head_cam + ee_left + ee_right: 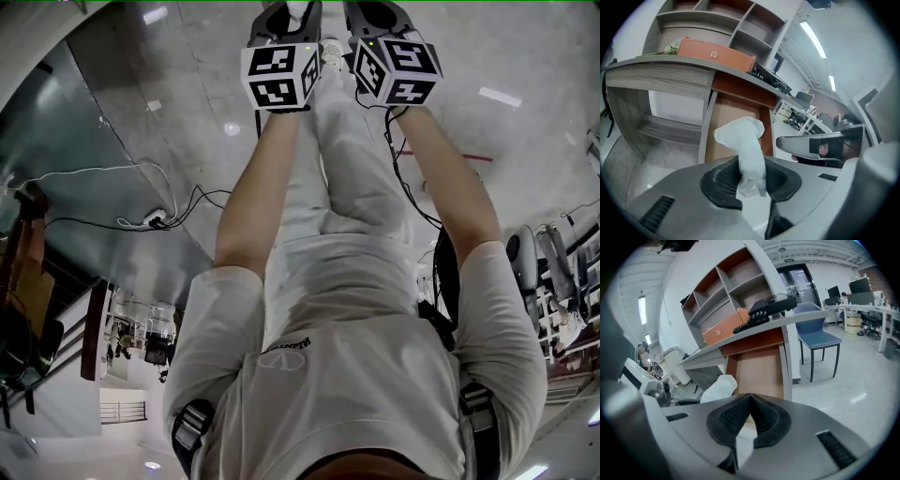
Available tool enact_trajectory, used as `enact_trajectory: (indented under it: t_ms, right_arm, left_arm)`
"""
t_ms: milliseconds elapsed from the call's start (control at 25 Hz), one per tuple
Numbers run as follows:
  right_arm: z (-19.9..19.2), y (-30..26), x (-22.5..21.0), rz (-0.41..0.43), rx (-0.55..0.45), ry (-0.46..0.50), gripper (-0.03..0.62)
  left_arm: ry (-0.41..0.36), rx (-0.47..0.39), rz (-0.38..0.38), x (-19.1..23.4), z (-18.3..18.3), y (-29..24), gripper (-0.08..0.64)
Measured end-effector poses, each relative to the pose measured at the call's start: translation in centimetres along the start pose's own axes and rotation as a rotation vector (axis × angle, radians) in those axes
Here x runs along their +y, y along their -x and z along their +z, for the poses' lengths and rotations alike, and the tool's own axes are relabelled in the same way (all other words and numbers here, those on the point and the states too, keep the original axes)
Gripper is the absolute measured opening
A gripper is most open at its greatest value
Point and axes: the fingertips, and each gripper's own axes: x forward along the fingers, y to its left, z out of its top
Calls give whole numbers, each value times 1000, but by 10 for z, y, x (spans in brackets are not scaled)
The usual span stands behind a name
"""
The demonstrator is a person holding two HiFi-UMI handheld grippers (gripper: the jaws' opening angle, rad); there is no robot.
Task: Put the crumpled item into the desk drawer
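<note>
Clamping one crumpled tissue: left gripper; one drawer open.

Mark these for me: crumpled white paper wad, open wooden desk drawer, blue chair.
Crumpled white paper wad (740,134), left gripper view, on its bulging upper part.
Open wooden desk drawer (761,370), right gripper view, on its bare bottom panel.
Blue chair (819,339), right gripper view, on the seat.
</note>
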Motion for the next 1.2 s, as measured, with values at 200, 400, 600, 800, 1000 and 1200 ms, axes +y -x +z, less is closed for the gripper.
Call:
enact_trajectory:
  t_ms: [200, 400, 600, 800, 1000, 1200]
  right_arm:
    - [-6, -4, -2, -2, -7, 8, -2]
    - [-9, -14, -11, -17, -1, -18, -2]
    - [-11, -18, -11, -21, -10, -5, -2]
    - [-14, -23, -6, -11, -5, 3, -2]
    - [-17, -26, -5, 1, 4, 13, -2]
    - [-19, -28, -1, 7, 12, 22, -3]
  left_arm:
    - [9, 2, 17, 5, -7, -10, 104]
    - [15, 14, 38, 11, -9, -18, 104]
    - [19, 15, 45, 10, -13, -20, 104]
    - [34, 0, 60, 16, -13, -20, 104]
    - [23, 5, 53, 18, -11, -24, 106]
    - [22, 12, 50, 20, -10, -27, 107]
